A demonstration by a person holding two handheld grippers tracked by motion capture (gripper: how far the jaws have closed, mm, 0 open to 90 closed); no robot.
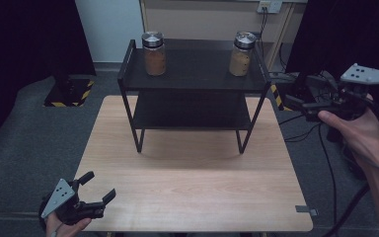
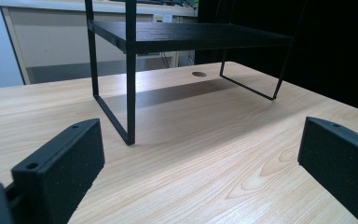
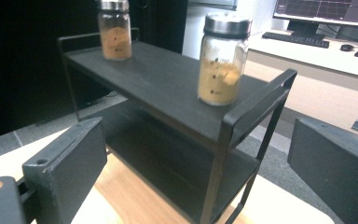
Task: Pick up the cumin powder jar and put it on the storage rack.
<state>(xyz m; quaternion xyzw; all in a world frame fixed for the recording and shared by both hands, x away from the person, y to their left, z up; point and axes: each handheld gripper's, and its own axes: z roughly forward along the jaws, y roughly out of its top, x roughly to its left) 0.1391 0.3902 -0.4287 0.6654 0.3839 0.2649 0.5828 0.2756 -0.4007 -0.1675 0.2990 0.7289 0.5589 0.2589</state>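
Right gripper (image 1: 296, 102) spread wide, empty, beside the shelf (image 1: 193, 81). Risk: clipping the side rail, toppling the near jar (image 1: 242, 48). Left gripper (image 1: 97, 188) apart, idle on worktop (image 1: 192, 192).

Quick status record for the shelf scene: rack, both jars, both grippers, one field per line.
rack: black two-tier rack stands on the wooden table, toward its far edge
left jar: darker brown contents, metal lid, upright on the top shelf's left end
right jar: paler contents, metal lid, upright on the top shelf's right end
left gripper: low over the table's near left corner, jaws open, nothing between them
right gripper: held off the table's right side beside the rack, jaws open and empty, facing the right jar
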